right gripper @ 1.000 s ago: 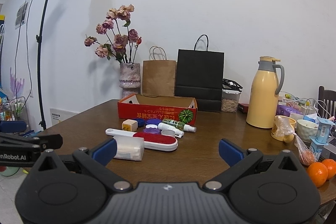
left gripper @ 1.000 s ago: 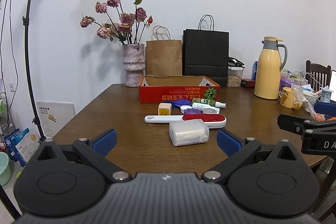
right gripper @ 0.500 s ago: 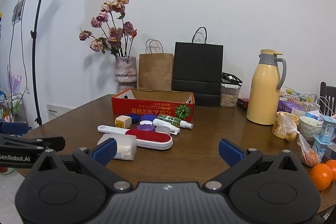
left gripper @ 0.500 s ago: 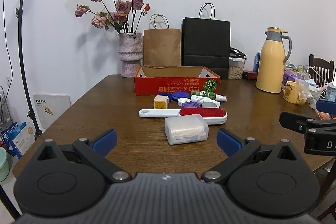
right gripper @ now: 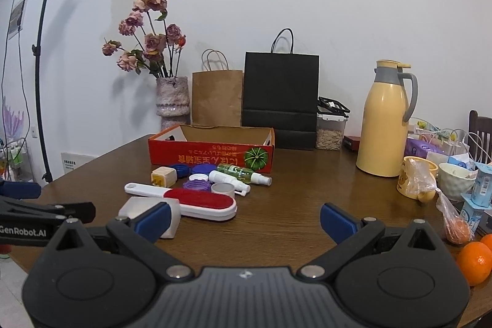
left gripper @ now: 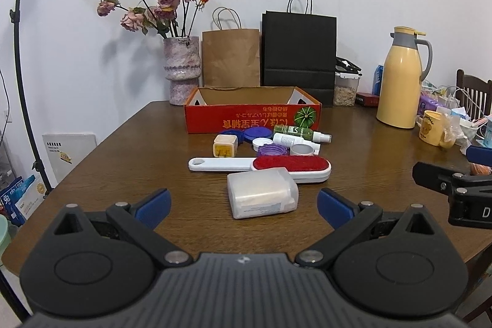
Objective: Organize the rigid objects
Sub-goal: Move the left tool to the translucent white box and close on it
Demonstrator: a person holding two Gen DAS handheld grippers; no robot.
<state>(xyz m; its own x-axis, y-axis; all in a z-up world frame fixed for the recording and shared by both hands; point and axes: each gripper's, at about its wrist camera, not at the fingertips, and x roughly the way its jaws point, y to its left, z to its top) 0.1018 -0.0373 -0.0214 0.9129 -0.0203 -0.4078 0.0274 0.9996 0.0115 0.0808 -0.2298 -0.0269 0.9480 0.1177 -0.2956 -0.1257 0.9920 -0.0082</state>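
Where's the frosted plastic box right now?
In the left wrist view the frosted plastic box lies on the table, centred ahead of the open left gripper, just in front of the red lint brush.

The brown wooden table (left gripper: 129, 162) carries the red cardboard tray (left gripper: 252, 119) toward its far side. Behind the tray stand, from left to right, the mottled ceramic vase (left gripper: 182, 69), the brown paper bag (left gripper: 230, 57) and the black paper bag (left gripper: 298, 51). The yellow thermos jug (left gripper: 399, 82) stands to the right of the tray. In front of the tray lies a cluster of small caps and bottles, with the small yellow-faced cube (left gripper: 225, 146) at its left. The white-handled red lint brush (left gripper: 264, 168) lies crosswise before the cluster. The translucent white plastic box (left gripper: 261, 197) lies nearest, touching the brush.
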